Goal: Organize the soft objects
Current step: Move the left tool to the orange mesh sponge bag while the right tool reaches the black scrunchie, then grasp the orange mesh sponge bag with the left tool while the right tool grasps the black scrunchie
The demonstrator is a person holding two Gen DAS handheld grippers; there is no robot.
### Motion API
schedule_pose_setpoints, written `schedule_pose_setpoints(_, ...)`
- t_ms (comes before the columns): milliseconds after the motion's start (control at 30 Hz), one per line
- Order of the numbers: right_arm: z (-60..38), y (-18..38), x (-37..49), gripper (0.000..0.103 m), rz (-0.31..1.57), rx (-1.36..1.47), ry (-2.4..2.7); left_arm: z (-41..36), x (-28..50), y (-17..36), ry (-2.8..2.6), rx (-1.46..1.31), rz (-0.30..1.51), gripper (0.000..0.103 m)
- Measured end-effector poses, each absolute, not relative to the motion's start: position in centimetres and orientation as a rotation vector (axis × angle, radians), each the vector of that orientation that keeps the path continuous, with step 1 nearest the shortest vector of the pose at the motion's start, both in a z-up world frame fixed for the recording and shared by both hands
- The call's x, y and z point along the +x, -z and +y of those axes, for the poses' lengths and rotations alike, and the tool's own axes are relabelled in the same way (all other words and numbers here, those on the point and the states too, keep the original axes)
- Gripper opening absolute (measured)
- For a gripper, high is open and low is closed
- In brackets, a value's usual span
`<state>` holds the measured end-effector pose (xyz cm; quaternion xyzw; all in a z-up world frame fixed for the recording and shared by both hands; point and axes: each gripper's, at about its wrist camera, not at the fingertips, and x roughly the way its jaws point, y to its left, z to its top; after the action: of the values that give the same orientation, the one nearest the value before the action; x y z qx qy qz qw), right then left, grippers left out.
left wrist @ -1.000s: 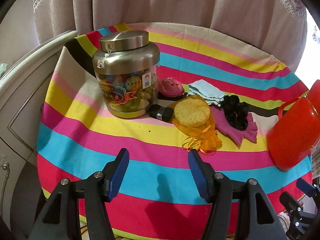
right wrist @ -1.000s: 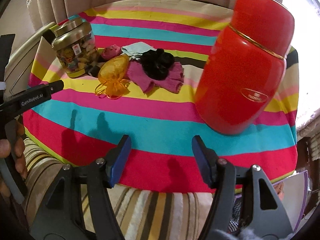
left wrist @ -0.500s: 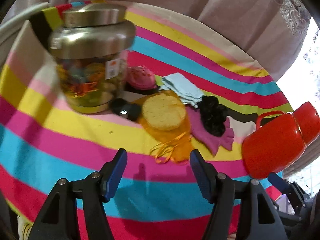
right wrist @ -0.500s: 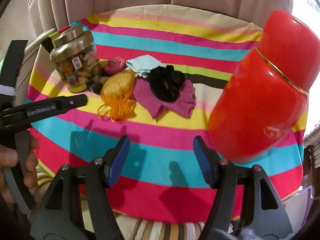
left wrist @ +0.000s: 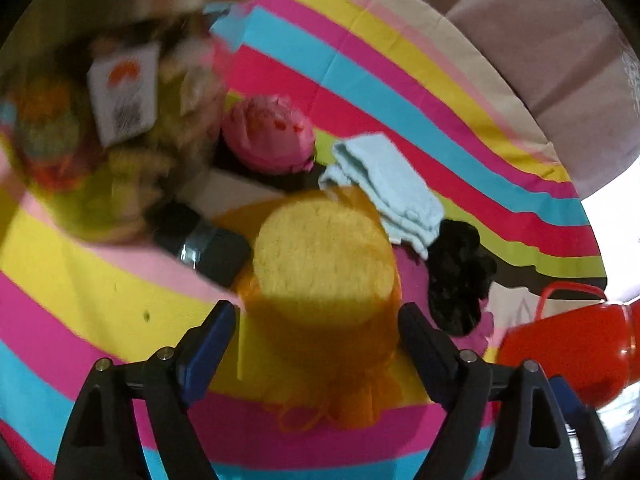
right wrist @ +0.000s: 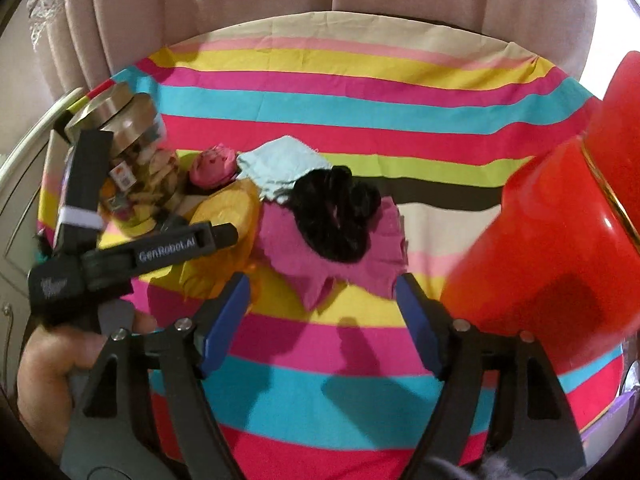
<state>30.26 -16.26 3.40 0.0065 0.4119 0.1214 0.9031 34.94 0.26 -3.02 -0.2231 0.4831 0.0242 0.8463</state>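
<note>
The pouch point(left wrist: 320, 280), an orange mesh bag around a round yellow sponge, is lying on the striped cloth point(left wrist: 380, 76) beside the jar point(left wrist: 100, 140); it is judged light, soft and compressible, best pinched across the sponge. Its long axis is running from sponge to tied neck, which is pointing at the left gripper point(left wrist: 316, 344), whose jaws are spread on either side of it. The right gripper point(right wrist: 324, 320) is hovering spread before the magenta cloth point(right wrist: 340, 268).

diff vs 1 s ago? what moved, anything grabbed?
Left tool advanced toward the orange mesh pouch holding a round yellow sponge; its open fingers now flank the pouch, nothing gripped. Right tool moved closer to the magenta cloth under the black scrunchie, also open. The soft items, snack jar and red canister stayed put.
</note>
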Motion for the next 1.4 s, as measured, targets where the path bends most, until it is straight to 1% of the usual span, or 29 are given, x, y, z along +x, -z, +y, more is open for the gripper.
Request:
schedule_pose_setpoints(100,-16.0,-2.9,31.7,0.079,0.858,0.013,-0.235,-0.3,35.5,3.0,-0.06,-0.419,1.013,0.084)
schedule_pose_setpoints(167,-15.8,-2.5,32.7,0.079,0.869,0.022,-0.231,-0.9,35.5,3.0,-0.059,-0.355,1.0,0.081)
schedule_pose_setpoints(200,-15.7,-2.2,33.3,0.08,0.875,0.029,-0.229,-1.1,35.4,3.0,-0.057,-0.332,0.993,0.077)
schedule_pose_setpoints(233,-15.7,-1.9,33.7,0.08,0.883,0.035,-0.227,-1.2,35.3,3.0,-0.05,-0.325,0.988,0.07)
schedule_pose_setpoints(467,-15.4,-0.6,36.2,0.08,0.909,0.071,-0.226,-0.7,34.2,2.7,-0.025,-0.322,0.979,0.064)
schedule_pose_setpoints(533,-15.3,-0.2,37.0,0.08,0.91,0.076,-0.22,-0.3,33.3,2.5,-0.023,-0.337,0.973,0.055)
schedule_pose_setpoints(667,-15.1,1.1,38.5,0.08,0.938,0.088,-0.223,-0.2,32.3,2.6,-0.009,-0.337,0.972,0.055)
schedule_pose_setpoints(700,-15.0,1.4,38.8,0.08,0.943,0.096,-0.231,0.0,32.0,2.6,-0.007,-0.343,0.973,0.049)
schedule_pose_setpoints(733,-15.0,1.6,38.9,0.079,0.945,0.099,-0.234,0.0,31.8,2.6,-0.004,-0.348,0.974,0.039)
schedule_pose_setpoints(767,-14.9,1.9,39.1,0.077,0.951,0.093,-0.231,0.2,31.6,2.6,0.002,-0.352,0.98,0.017)
schedule_pose_setpoints(800,-14.9,2.1,39.2,0.062,0.957,0.084,-0.226,0.3,31.4,2.7,0.004,-0.354,0.982,0.016)
schedule_pose_setpoints(833,-14.8,2.4,39.2,0.043,0.97,0.077,-0.229,0.3,31.3,2.7,0.004,-0.351,0.984,0.016)
schedule_pose_setpoints(900,-14.8,2.5,38.9,0.033,0.964,0.062,-0.23,0.5,31.1,2.9,0.005,-0.356,0.991,0.016)
schedule_pose_setpoints(933,-14.9,2.5,38.8,0.025,0.957,0.058,-0.232,0.7,30.9,2.9,0.004,-0.37,0.989,0.016)
schedule_pose_setpoints(967,-15.0,2.3,38.4,0.023,0.949,0.058,-0.237,0.9,30.8,2.8,-0.001,-0.381,0.979,0.018)
schedule_pose_setpoints(1000,-15.1,2.1,38.2,0.021,0.943,0.059,-0.235,1.1,30.5,2.6,-0.008,-0.387,0.969,0.024)
schedule_pose_setpoints(1033,-15.2,1.7,37.9,0.02,0.932,0.06,-0.233,1.3,30.1,2.4,-0.017,-0.389,0.963,0.043)
schedule_pose_setpoints(1067,-15.4,1.3,37.3,0.02,0.915,0.058,-0.233,1.5,29.8,2.3,-0.024,-0.393,0.957,0.056)
schedule_pose_setpoints(1100,-15.6,0.8,36.7,0.019,0.896,0.053,-0.233,1.8,29.5,2.2,-0.028,-0.406,0.944,0.075)
schedule_pose_setpoints(1133,-15.6,0.6,36.4,0.019,0.887,0.051,-0.236,2.0,29.4,2.1,-0.033,-0.415,0.934,0.078)
schedule_pose_setpoints(1267,-16.0,-1.0,33.9,0.018,0.843,0.05,-0.253,1.9,29.5,2.0,-0.038,-0.397,0.926,0.079)
schedule_pose_setpoints(1400,-16.4,-2.2,31.5,0.018,0.818,0.047,-0.273,1.4,31.3,2.3,-0.048,-0.39,0.941,0.079)
